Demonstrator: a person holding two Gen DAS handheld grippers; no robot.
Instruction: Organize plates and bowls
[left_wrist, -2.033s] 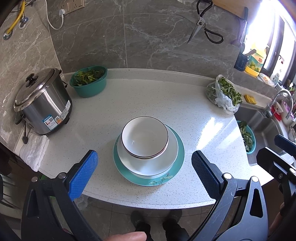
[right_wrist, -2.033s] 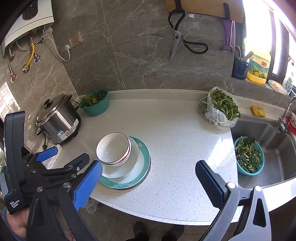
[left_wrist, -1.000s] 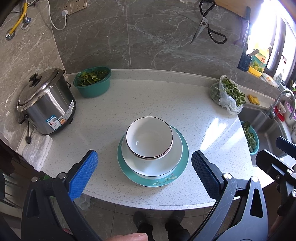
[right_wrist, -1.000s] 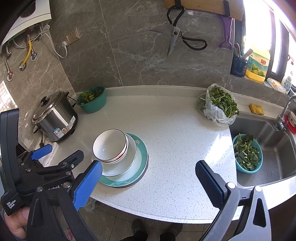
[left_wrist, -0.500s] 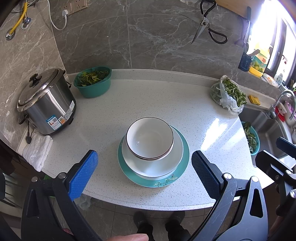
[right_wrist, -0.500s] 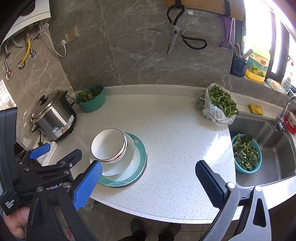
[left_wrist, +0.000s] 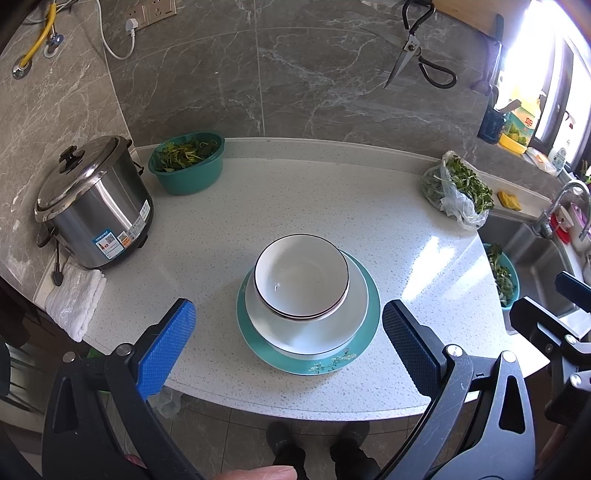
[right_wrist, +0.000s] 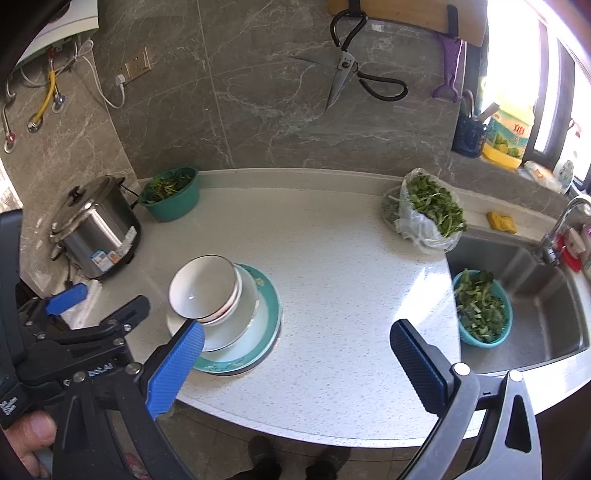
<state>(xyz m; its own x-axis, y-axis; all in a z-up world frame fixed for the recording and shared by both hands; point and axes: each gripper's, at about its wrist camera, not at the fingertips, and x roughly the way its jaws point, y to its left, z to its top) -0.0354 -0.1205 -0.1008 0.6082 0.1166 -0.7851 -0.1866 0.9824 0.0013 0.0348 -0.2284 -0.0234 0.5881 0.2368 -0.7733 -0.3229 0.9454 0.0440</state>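
Bowls (left_wrist: 301, 276) nested on a white plate (left_wrist: 306, 325), on a teal plate (left_wrist: 364, 343), center frame on the counter (left_wrist: 332, 206). Left gripper (left_wrist: 288, 334) spread wide, holding nothing, hovering at the near edge. Right gripper (right_wrist: 295, 354) also spread, empty. Rice cooker (left_wrist: 92, 201) at left, sink (right_wrist: 535, 295) at right.

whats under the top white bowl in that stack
A second bowl shows as a rim just below the top bowl, then a white plate, then a teal plate. Anything between them is hidden.
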